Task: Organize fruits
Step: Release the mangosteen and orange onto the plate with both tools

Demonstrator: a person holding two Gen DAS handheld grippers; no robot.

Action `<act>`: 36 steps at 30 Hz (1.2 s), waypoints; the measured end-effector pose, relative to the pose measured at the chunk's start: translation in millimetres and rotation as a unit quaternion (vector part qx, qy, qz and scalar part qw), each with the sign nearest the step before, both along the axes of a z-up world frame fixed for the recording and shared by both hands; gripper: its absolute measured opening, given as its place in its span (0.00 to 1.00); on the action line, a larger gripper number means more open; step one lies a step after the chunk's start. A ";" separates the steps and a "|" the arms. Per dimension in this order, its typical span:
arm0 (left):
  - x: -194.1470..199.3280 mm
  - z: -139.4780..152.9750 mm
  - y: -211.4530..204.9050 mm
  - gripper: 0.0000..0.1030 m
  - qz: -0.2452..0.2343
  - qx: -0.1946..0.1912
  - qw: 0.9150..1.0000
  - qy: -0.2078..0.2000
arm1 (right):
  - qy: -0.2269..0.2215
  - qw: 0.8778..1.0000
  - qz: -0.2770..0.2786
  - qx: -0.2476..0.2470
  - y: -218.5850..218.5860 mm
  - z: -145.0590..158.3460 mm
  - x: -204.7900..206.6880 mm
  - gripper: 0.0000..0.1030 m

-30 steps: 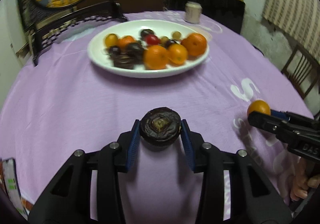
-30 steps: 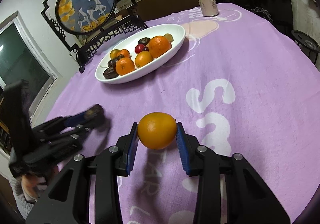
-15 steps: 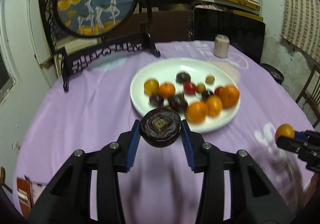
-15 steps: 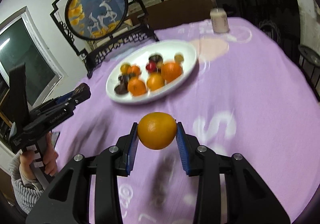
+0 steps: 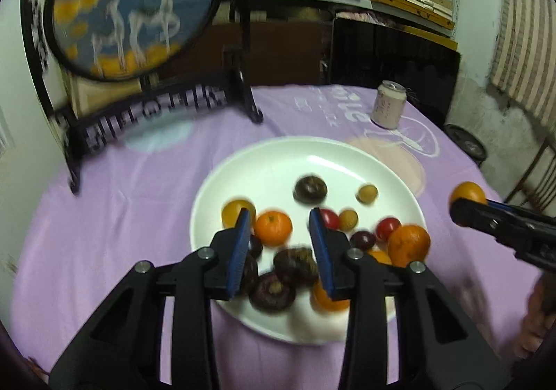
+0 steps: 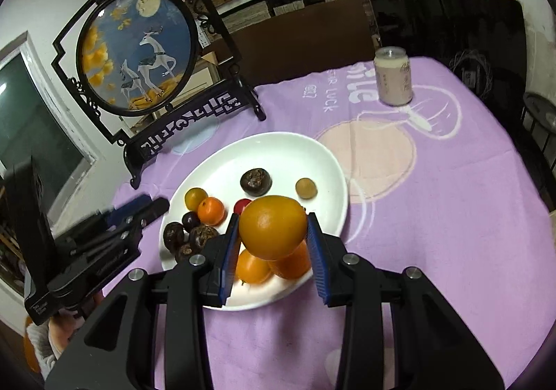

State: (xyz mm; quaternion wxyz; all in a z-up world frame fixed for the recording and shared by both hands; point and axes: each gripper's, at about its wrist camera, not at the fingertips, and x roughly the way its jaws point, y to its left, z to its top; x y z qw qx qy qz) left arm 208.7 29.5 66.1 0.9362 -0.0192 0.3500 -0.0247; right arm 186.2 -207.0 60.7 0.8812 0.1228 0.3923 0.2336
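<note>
Your right gripper pinches the orange at its firm, smooth middle — round, so it may roll; your left gripper hangs open above the plate.

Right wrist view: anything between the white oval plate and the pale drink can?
Only bare purple tablecloth with printed lettering lies between white oval plate and pale drink can.

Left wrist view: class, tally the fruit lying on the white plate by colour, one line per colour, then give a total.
Orange fruits: 4
Yellow fruit: 1
Red fruits: 2
Small tan fruits: 2
Dark brown or purple fruits: 6, some partly behind the left tool
Total on the white plate: 15
</note>
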 end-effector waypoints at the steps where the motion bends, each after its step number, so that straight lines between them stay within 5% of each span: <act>1: -1.4 -2.3 4.8 0.36 -0.003 -0.007 1.000 0.007 | -0.001 1.000 0.004 -0.003 1.2 -1.3 0.4 0.36; 8: 10.9 -14.9 9.8 0.36 0.006 -0.003 1.000 0.023 | 0.014 0.999 0.020 -0.025 20.1 -16.4 5.6 0.36; 13: 17.7 -21.3 3.3 0.45 0.009 0.015 1.000 0.024 | 0.014 0.999 0.024 -0.037 35.5 -19.6 18.3 0.36; 17: 20.4 -21.5 0.2 0.64 0.015 0.023 1.000 0.014 | 0.026 0.999 0.031 -0.032 48.0 -24.7 33.2 0.40; 30: 19.2 -29.8 14.3 0.77 0.035 0.014 0.999 0.026 | 0.032 0.999 0.022 -0.018 49.7 -26.5 34.1 0.43; 36: -1.2 -26.9 16.7 0.82 0.046 0.006 0.999 0.019 | 0.002 0.999 0.013 -0.048 49.1 -19.8 9.5 0.57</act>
